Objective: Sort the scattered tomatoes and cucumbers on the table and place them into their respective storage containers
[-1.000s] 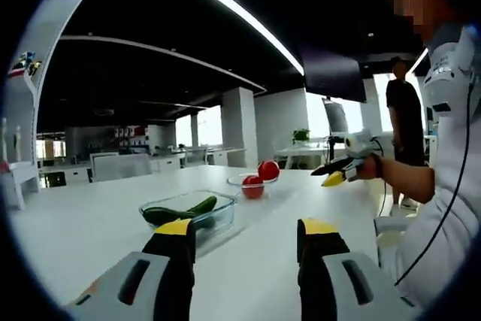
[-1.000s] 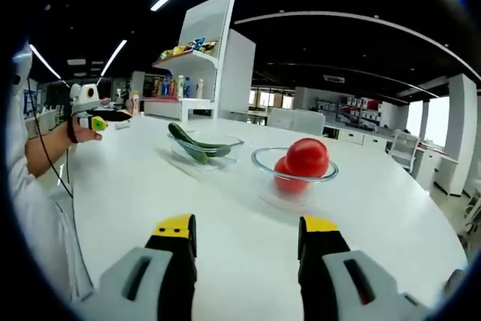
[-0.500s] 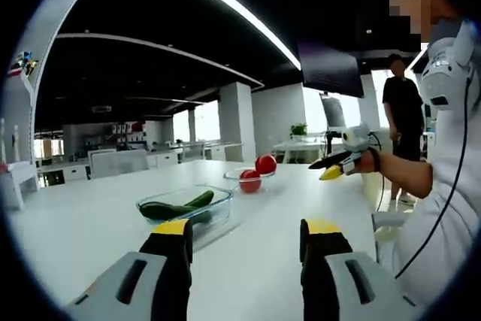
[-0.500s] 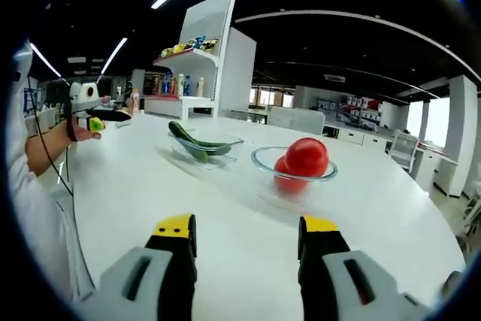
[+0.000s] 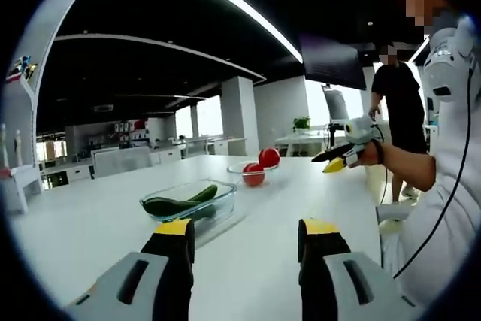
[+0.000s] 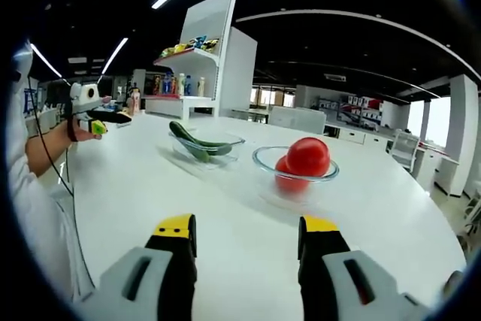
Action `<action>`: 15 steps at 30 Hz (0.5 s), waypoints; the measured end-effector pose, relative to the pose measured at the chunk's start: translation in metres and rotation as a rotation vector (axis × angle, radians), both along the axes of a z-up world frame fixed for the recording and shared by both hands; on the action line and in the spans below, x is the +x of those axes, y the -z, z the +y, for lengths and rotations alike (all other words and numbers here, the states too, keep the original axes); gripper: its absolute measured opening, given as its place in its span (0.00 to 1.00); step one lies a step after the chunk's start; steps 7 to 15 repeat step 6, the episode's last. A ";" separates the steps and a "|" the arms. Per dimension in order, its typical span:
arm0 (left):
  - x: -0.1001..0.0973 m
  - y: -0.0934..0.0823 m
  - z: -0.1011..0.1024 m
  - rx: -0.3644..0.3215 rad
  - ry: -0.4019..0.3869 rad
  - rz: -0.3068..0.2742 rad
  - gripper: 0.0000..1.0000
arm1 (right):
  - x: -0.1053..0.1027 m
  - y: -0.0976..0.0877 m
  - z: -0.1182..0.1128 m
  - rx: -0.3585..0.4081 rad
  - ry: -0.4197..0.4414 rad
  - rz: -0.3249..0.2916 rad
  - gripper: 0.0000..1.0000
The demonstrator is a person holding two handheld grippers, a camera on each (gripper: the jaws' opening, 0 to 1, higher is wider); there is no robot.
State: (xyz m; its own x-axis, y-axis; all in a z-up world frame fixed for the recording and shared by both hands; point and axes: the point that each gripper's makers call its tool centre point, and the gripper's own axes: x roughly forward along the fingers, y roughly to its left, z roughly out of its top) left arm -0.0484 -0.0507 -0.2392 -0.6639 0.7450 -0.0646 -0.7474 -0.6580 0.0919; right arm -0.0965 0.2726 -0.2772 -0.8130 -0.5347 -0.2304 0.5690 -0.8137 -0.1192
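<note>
- Glass rectangular container (image 5: 189,202) holds dark green cucumbers (image 5: 174,204); round glass bowl (image 6: 294,165) holds red tomatoes (image 6: 308,156).
- White tiered display shelf (image 6: 197,58) stands behind the containers.
- Left gripper (image 5: 244,237) and right gripper (image 6: 244,232): jaws apart, empty, above the white tabletop (image 6: 225,216).

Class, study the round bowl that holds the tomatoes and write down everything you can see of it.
The tomato bowl is round, shallow and clear, seemingly glass, standing upright on the white table. Two red tomatoes sit in it, one stacked higher and rising above the rim. Beside it, apart, stands the clear container with cucumbers. In the left gripper view the bowl lies beyond that container.
</note>
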 end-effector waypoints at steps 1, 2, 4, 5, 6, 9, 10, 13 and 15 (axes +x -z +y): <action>0.000 -0.001 0.000 0.004 0.002 0.002 0.55 | -0.001 0.001 0.000 -0.001 0.000 -0.001 0.53; 0.001 -0.002 0.000 0.005 0.002 0.004 0.55 | -0.001 0.001 0.000 0.002 -0.001 -0.002 0.53; 0.000 -0.003 -0.001 0.004 -0.003 0.007 0.55 | -0.002 0.002 0.001 0.003 -0.004 -0.002 0.53; 0.000 -0.003 -0.002 0.004 -0.005 0.007 0.55 | -0.002 0.002 0.001 0.002 -0.007 -0.002 0.53; 0.000 -0.003 -0.002 0.004 -0.007 0.007 0.55 | -0.002 0.003 0.001 0.001 -0.009 -0.003 0.53; 0.000 -0.003 -0.002 0.004 -0.007 0.007 0.55 | -0.002 0.003 0.001 0.001 -0.009 -0.003 0.53; 0.000 -0.003 -0.002 0.004 -0.007 0.007 0.55 | -0.002 0.003 0.001 0.001 -0.009 -0.003 0.53; 0.000 -0.003 -0.002 0.004 -0.007 0.007 0.55 | -0.002 0.003 0.001 0.001 -0.009 -0.003 0.53; 0.000 -0.003 -0.002 0.004 -0.007 0.007 0.55 | -0.002 0.003 0.001 0.001 -0.009 -0.003 0.53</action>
